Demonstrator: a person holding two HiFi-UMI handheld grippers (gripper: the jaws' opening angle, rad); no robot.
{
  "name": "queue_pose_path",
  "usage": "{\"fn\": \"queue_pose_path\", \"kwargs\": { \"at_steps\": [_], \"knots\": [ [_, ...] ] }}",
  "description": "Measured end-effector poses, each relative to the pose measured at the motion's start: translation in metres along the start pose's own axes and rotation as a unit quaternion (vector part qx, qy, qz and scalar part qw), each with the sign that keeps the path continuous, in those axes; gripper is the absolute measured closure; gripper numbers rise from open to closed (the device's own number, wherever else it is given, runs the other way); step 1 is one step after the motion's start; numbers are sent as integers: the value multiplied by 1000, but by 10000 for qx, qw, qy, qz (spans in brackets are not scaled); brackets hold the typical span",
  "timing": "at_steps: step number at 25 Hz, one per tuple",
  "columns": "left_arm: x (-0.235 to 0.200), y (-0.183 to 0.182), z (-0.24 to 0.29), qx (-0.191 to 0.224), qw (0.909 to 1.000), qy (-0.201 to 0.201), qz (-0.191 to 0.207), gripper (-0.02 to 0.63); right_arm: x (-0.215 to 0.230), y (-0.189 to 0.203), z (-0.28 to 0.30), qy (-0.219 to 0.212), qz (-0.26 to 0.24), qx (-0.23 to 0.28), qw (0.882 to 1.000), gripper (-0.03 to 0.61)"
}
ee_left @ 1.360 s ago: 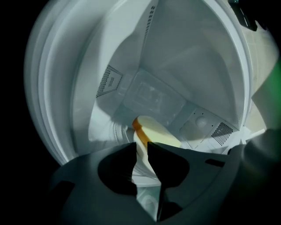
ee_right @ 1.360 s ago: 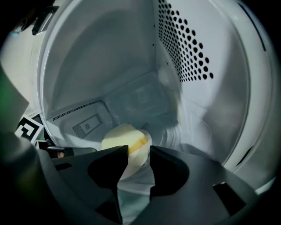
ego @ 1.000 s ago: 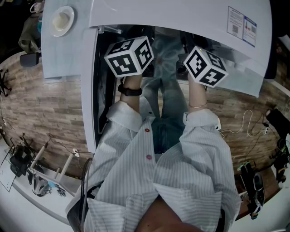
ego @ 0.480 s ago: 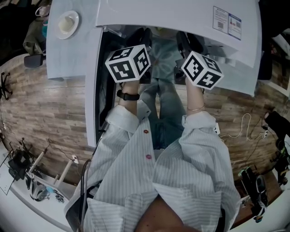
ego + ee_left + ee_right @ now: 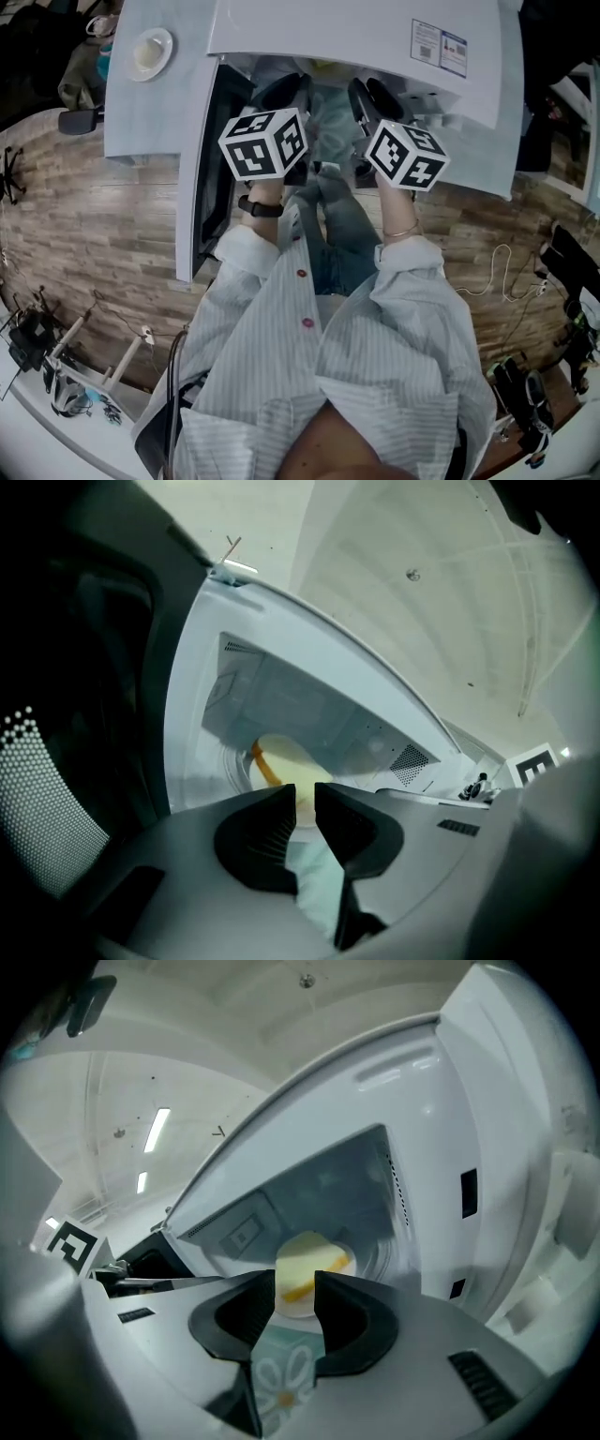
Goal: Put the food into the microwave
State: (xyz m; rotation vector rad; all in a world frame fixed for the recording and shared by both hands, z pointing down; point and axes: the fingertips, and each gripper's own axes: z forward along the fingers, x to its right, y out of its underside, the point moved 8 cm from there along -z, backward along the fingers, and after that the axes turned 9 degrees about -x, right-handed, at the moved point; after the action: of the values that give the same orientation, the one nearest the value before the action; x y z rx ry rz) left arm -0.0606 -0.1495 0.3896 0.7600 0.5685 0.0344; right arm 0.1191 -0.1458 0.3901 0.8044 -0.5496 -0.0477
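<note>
A white plate with pale yellow food [image 5: 307,1277] lies just beyond my right gripper [image 5: 295,1283], in front of the open white microwave [image 5: 375,1176] cavity. A teal daisy-patterned edge sits between the jaws, which are shut on it. In the left gripper view the same yellow food [image 5: 274,759] shows past my left gripper [image 5: 305,794], also shut on a pale teal edge. From the head view only the marker cubes of the left gripper [image 5: 265,142] and right gripper [image 5: 405,155] show, side by side under the microwave [image 5: 356,37]; the plate is hidden there.
The microwave door [image 5: 208,178] stands open at the left, its dark window [image 5: 66,761] close beside the left gripper. A second white dish [image 5: 150,52] rests on the white surface at the upper left. Wood floor, cables [image 5: 497,272] and tools [image 5: 56,366] lie around.
The head view has shifted: the microwave sits higher in the frame and both cubes lower and closer together. Both grippers stay level, side by side.
</note>
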Motion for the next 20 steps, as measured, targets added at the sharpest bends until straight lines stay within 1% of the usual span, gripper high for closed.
{"fn": "queue_pose_path", "kwargs": {
  "at_steps": [2,5,8,13,20],
  "knots": [
    [8,1,-8,-9,10000,64,68,545,-6,0,-10,-181,-12,-7,9998,436],
    [19,1,-20,-2,9998,138,156,545,-14,-3,-26,-336,-161,-14,9993,451],
    [26,1,-31,12,9997,234,107,545,-22,-11,-38,-486,-285,37,9984,468],
    [39,-3,-46,71,9993,360,104,545,-32,-22,-54,-771,-342,135,9963,480],
    [61,-17,-63,281,9963,813,34,546,-53,-35,-73,-1157,-652,224,9909,499]
  ]
}}
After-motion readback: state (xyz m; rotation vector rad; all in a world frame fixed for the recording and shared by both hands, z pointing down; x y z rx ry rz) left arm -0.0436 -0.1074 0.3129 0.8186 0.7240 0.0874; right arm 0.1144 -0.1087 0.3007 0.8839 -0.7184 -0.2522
